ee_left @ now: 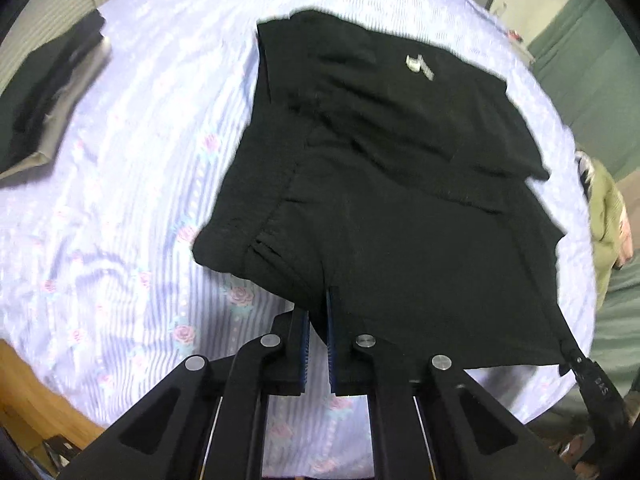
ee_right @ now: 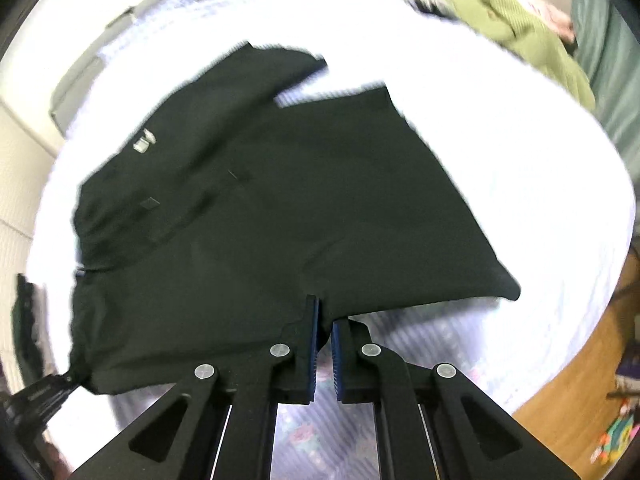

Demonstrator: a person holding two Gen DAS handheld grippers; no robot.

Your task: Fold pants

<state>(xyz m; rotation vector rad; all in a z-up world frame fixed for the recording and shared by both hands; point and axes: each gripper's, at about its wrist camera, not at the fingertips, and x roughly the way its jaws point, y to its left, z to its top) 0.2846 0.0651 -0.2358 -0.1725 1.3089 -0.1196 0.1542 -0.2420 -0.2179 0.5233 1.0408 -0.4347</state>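
Since both tongs are clamped on the near hem, my left gripper point(ee_left: 317, 332) and right gripper point(ee_right: 324, 334) have the black pants point(ee_left: 400, 208) lifted off the floral bedsheet point(ee_left: 120, 240) — soft, light, floppy stuff, so corners are where I'd grab.

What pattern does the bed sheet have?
Pale lilac stripes with pink roses on the bed sheet; left wrist view.

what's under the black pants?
The black pants lie on a striped, rose-print bedsheet, which shows all around them. Both grippers, left and right, pinch the near edge. Anything beneath the fabric is covered.
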